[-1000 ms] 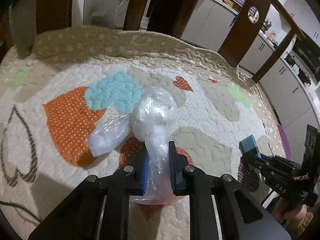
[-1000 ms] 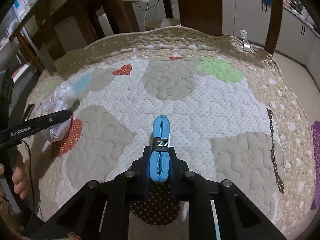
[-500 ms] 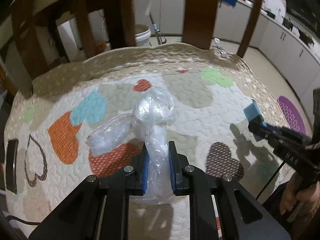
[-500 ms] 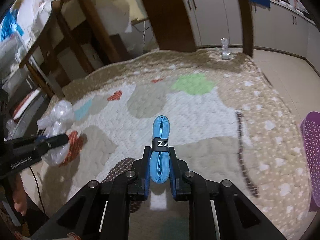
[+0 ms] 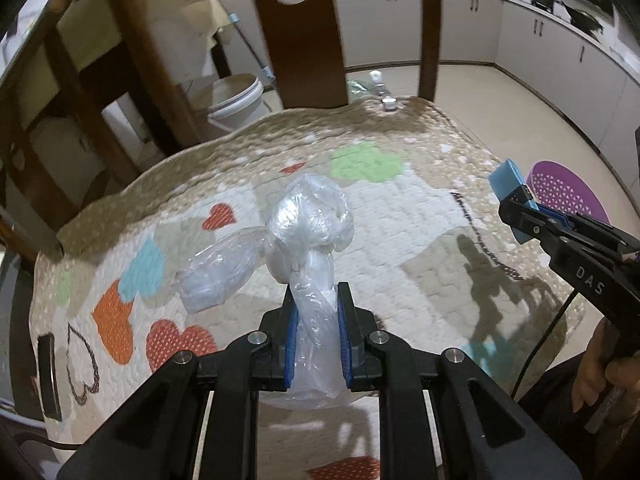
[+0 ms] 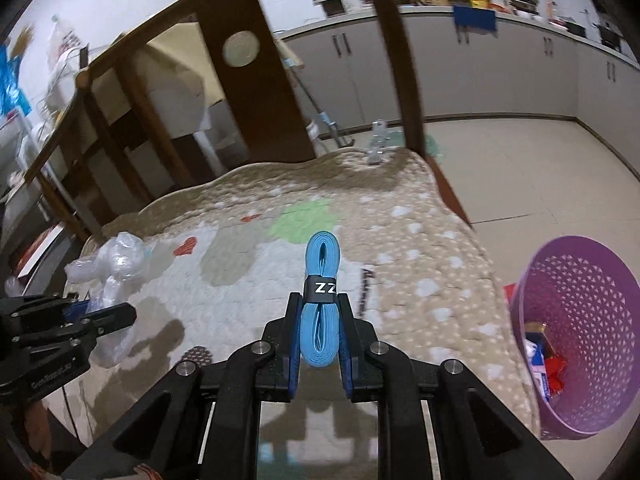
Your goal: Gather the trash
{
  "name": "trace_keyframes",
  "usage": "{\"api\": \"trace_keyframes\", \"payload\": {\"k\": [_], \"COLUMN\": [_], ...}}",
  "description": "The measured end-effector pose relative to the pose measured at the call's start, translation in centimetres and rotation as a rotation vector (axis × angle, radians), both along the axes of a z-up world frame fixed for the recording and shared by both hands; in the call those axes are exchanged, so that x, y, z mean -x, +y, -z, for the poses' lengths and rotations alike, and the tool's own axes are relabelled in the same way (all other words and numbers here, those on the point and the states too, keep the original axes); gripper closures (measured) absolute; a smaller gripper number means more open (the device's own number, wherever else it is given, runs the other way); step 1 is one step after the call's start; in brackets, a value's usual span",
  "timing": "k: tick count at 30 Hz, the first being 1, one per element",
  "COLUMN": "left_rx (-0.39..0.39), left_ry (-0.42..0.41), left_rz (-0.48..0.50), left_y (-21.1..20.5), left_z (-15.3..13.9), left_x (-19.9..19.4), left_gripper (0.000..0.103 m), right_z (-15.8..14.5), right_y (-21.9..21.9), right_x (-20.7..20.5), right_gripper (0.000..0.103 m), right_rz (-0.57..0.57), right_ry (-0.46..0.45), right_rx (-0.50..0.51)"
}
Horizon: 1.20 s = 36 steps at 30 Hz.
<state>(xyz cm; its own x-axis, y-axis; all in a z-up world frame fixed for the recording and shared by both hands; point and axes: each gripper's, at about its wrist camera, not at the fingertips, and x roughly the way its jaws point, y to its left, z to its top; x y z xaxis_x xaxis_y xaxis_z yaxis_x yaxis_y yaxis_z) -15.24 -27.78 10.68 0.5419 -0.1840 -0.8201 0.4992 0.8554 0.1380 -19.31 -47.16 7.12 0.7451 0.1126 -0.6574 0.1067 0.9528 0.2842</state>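
My left gripper (image 5: 317, 300) is shut on a crumpled clear plastic bag (image 5: 308, 224) and holds it above the quilted heart-pattern table cover (image 5: 400, 216). The bag also shows in the right wrist view (image 6: 116, 264), held in the left gripper (image 6: 120, 314). My right gripper (image 6: 319, 300) is shut on a coiled blue band with a black label (image 6: 320, 280), held above the cover. In the left wrist view the right gripper (image 5: 516, 204) with the blue band (image 5: 508, 180) is at the right. A purple perforated basket (image 6: 580, 320) stands beyond the table's right edge, with some trash in it.
Dark wooden chairs (image 5: 300, 32) stand at the table's far side. A white bucket (image 5: 236, 96) sits on the floor behind them. A metal clip (image 5: 388, 102) holds the cover at the far edge. White cabinets (image 6: 520, 68) line the far wall.
Both grippers have risen and turned to the right with their loads. The purple basket has come into the right wrist view, and the room behind shows more.
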Motion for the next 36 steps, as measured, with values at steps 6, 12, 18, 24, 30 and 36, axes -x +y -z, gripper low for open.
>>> {"api": "trace_keyframes", "payload": {"k": [6,12,18,24,30,36], "left_rx": [-0.013,-0.03,-0.045,-0.06,-0.066,-0.067], "left_ry": [-0.023,-0.04,-0.053,-0.063,-0.071,-0.076], "left_rz": [0.042,0.079,0.113,0.153,0.201,0.246], "left_y": [-2.3,-4.5,-6.6,-8.8,-11.2,-13.6], "left_z": [-0.6,-1.1,-1.6,-1.8,-1.8,-1.7], "left_x": [1.0,1.8,2.5,3.1,3.7,4.3], "left_gripper": [0.087,0.087,0.087,0.087,0.087,0.087], "right_z": [-0.2,-0.4,-0.8,-1.4,-1.9,-2.1], "right_y": [-2.4,-5.3,-7.5,-8.9,-10.8,-13.6], "right_x": [1.2,2.8,4.2,5.4,6.8,8.5], "right_gripper": [0.086,0.086,0.086,0.086,0.086,0.086], "right_rz": [0.07,0.151,0.208,0.246,0.301,0.383], "right_ry": [-0.022,-0.037,-0.064,-0.09,-0.114,-0.13], "right_rx": [0.005,-0.025,-0.053,-0.053,-0.062,-0.089]}}
